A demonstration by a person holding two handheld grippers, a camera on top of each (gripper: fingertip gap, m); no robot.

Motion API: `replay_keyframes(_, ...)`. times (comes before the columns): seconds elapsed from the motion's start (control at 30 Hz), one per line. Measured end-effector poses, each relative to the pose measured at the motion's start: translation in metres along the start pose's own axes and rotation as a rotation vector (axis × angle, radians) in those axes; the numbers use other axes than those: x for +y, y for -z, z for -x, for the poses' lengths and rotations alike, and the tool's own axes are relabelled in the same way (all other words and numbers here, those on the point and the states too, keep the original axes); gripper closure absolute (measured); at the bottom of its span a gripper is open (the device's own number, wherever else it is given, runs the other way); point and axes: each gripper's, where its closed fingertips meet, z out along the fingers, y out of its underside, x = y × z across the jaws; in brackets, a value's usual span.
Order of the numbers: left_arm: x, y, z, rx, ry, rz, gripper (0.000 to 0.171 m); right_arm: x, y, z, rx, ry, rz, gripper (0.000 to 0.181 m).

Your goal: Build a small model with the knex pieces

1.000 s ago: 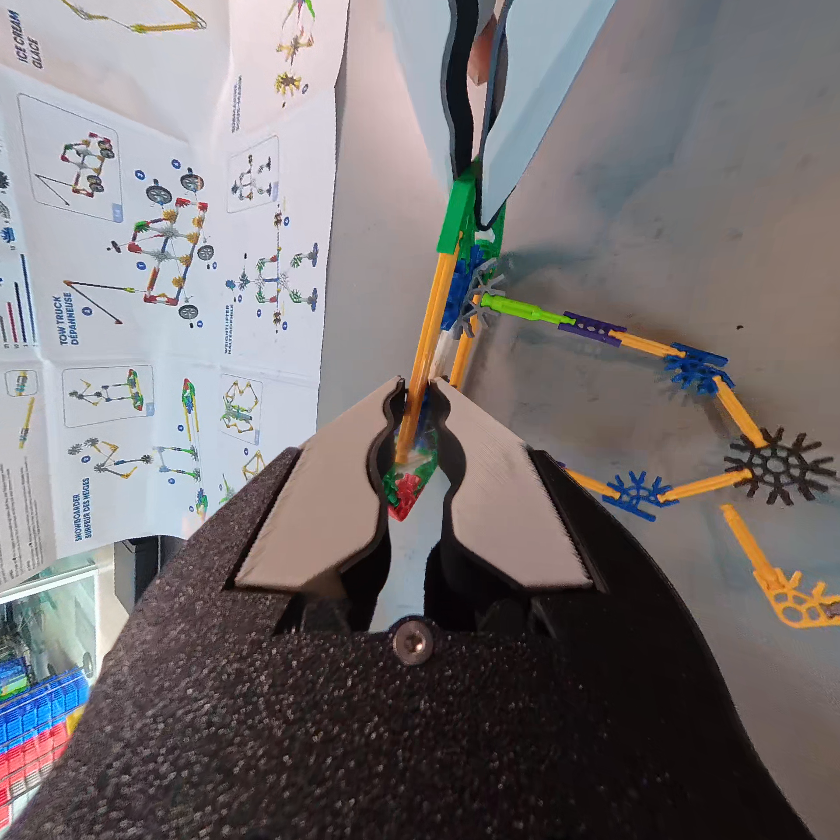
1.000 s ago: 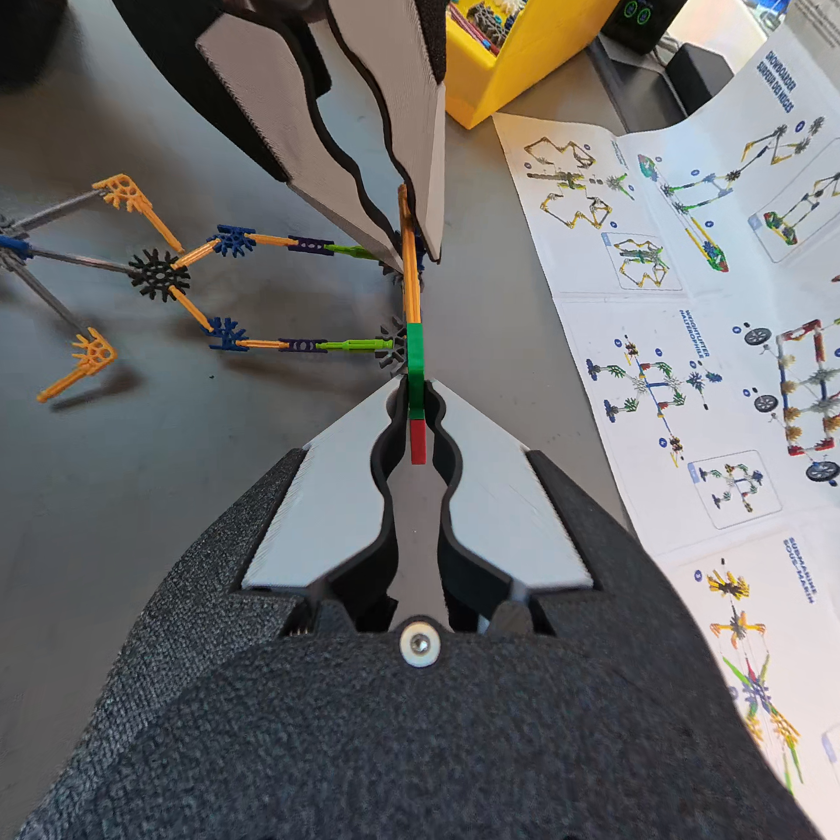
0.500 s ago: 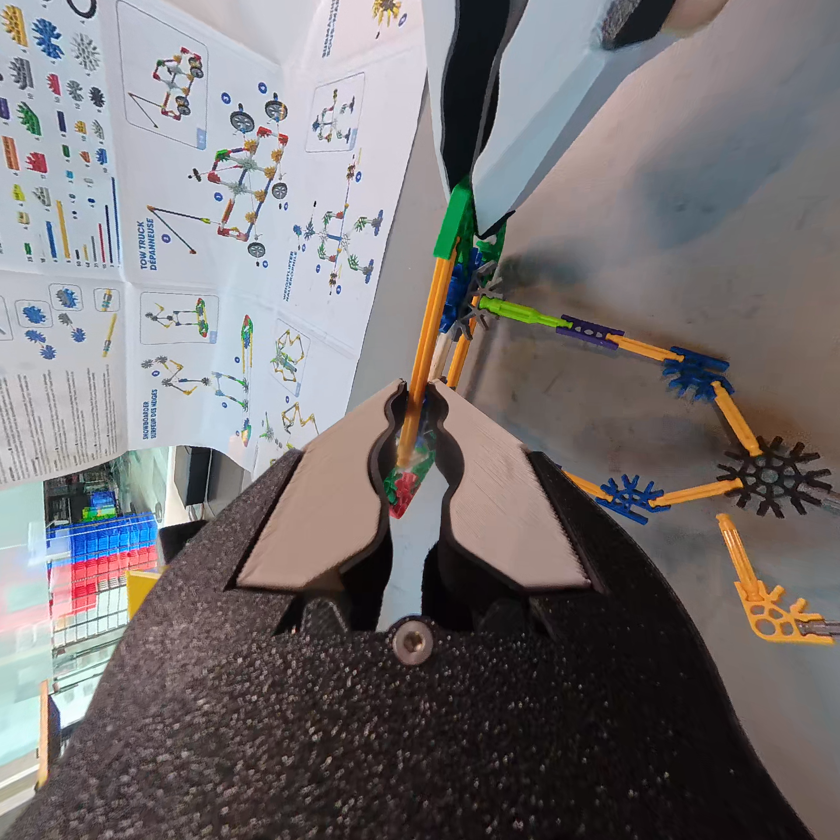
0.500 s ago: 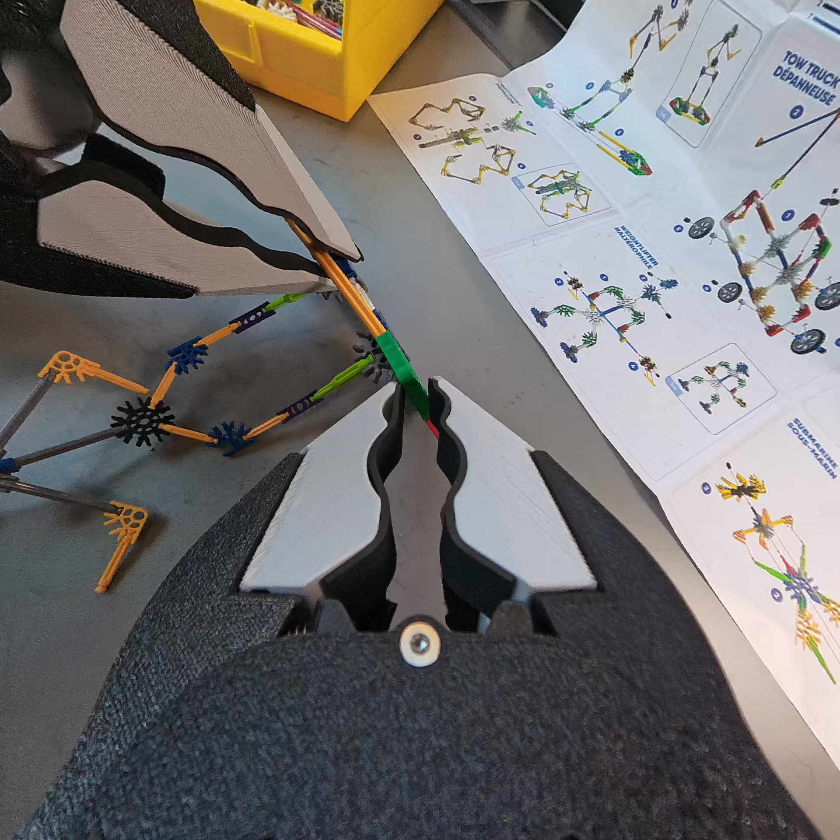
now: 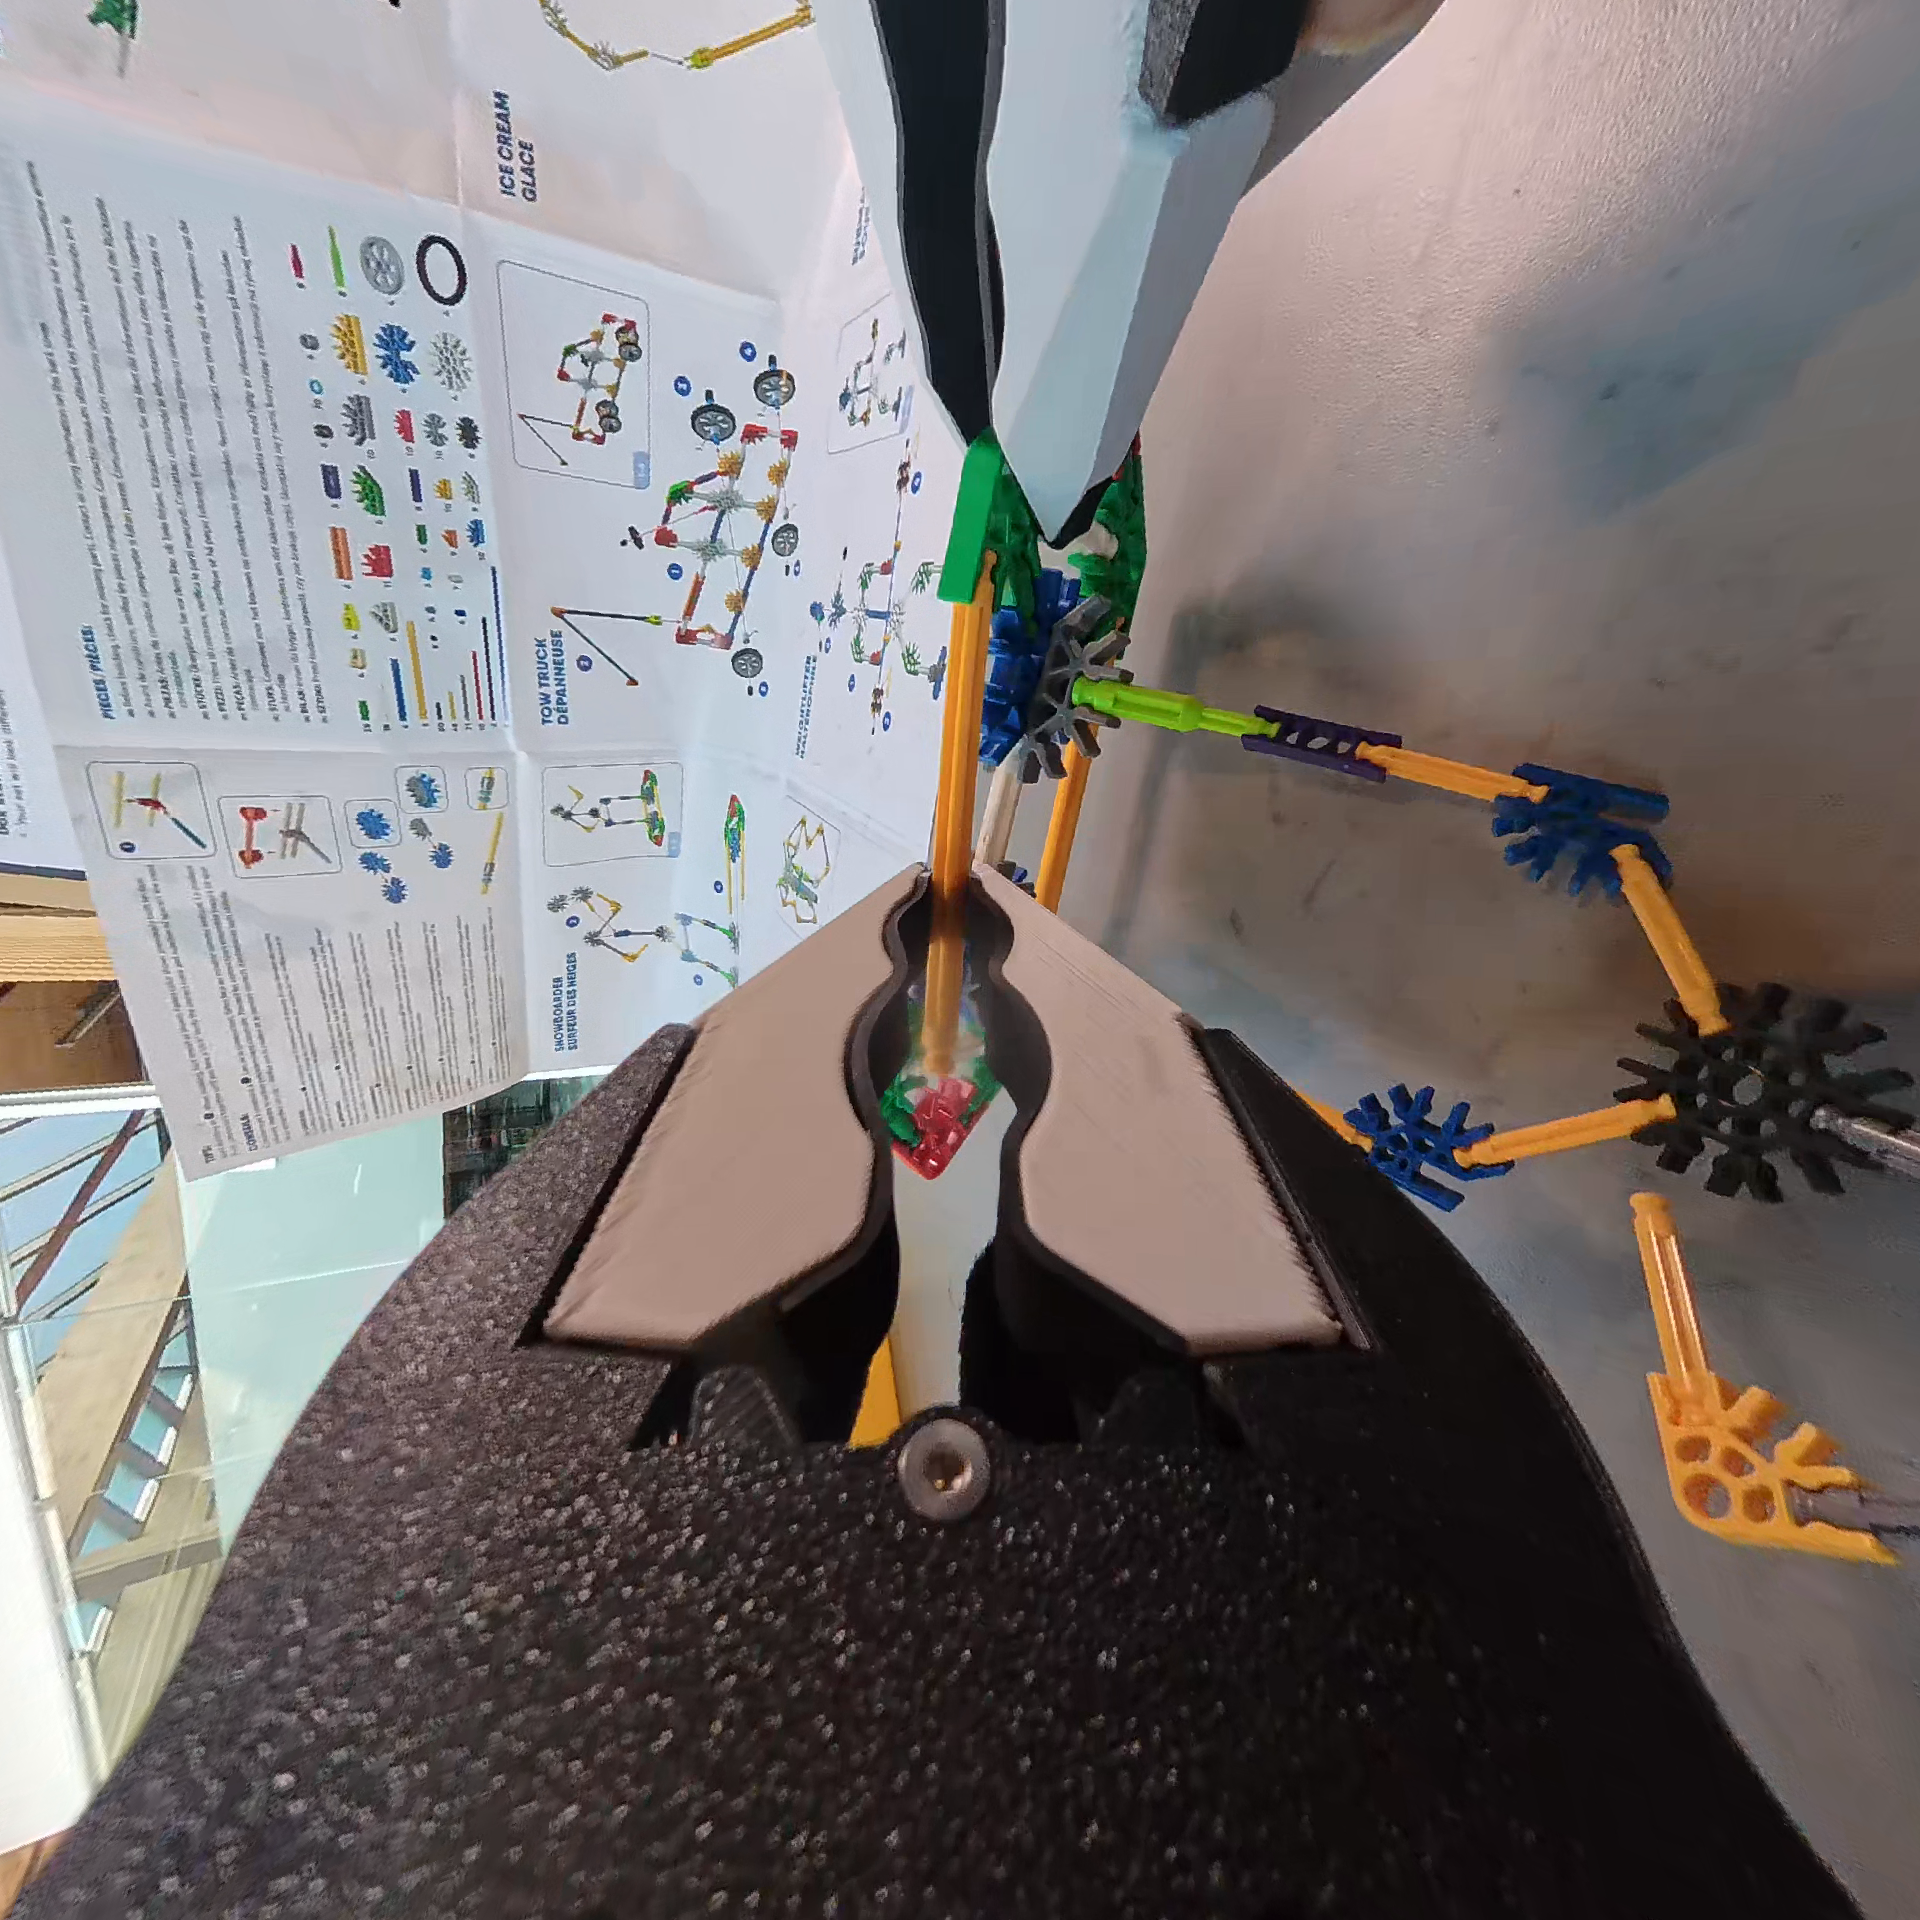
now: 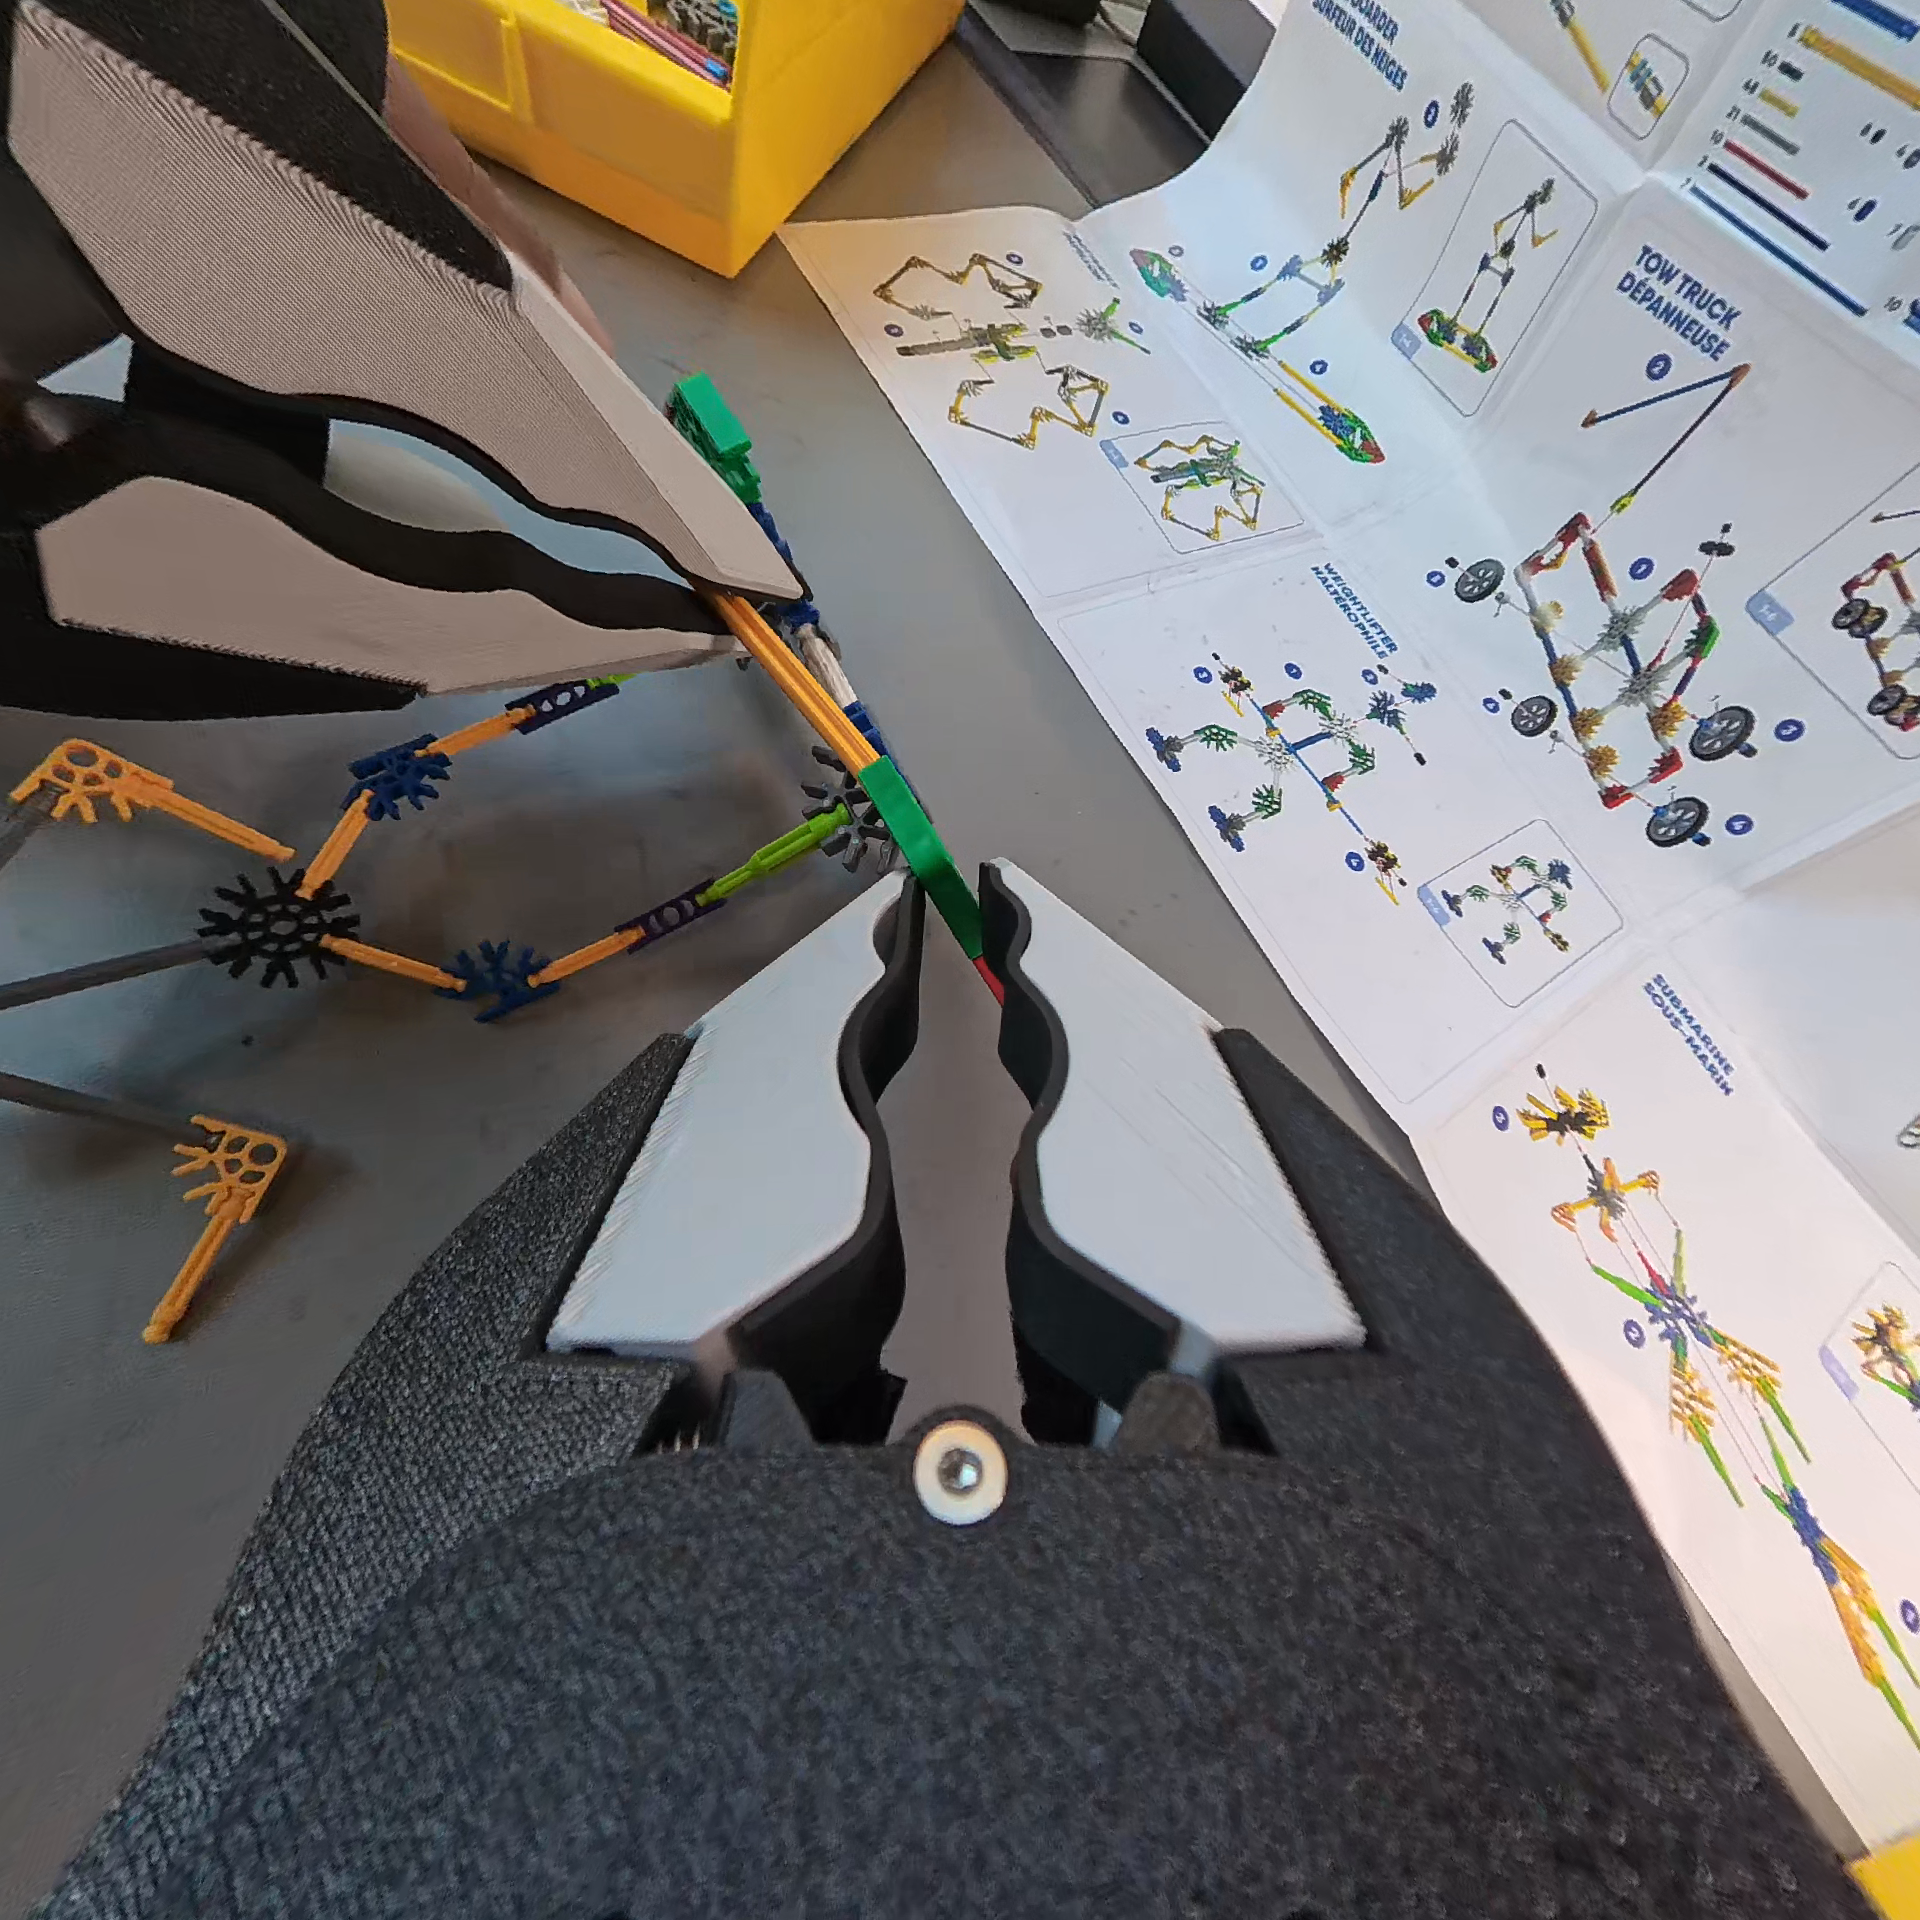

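Gripping opposite ends of the rod-and-connector model: both grippers, seemingly closed.

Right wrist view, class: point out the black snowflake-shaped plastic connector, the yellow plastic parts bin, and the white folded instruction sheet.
black snowflake-shaped plastic connector point(image 6: 276, 927), right wrist view, its hub.
yellow plastic parts bin point(image 6: 665, 156), right wrist view, its front wall.
white folded instruction sheet point(image 6: 1475, 727), right wrist view, a middle panel.

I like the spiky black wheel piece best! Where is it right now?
The black spiky connector lies on the grey table, at the left of the right wrist view, joined by yellow rods to two blue connectors, between two orange corner pieces.
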Motion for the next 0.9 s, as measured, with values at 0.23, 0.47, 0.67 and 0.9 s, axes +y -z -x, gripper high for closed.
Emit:
replay_keyframes(0.23, -0.003, 0.001, -0.015, 0.194, 0.284, -0.007, 0.168, 0.005, -0.003, -0.002, 0.003, -0.029, 0.009, 0.172)
replay_keyframes(0.47, -0.014, 0.012, -0.028, 0.514, 0.621, -0.071, 0.169, 0.008, -0.006, -0.001, 0.003, -0.029, 0.025, 0.171)
replay_keyframes(0.67, -0.020, 0.016, -0.035, 0.662, 0.792, -0.087, 0.168, 0.010, -0.006, -0.002, 0.017, -0.025, 0.036, 0.170)
replay_keyframes(0.9, -0.019, 0.015, -0.037, 0.694, 0.826, -0.092, 0.168, 0.012, -0.003, 0.002, 0.018, 0.109, 0.056, 0.172)
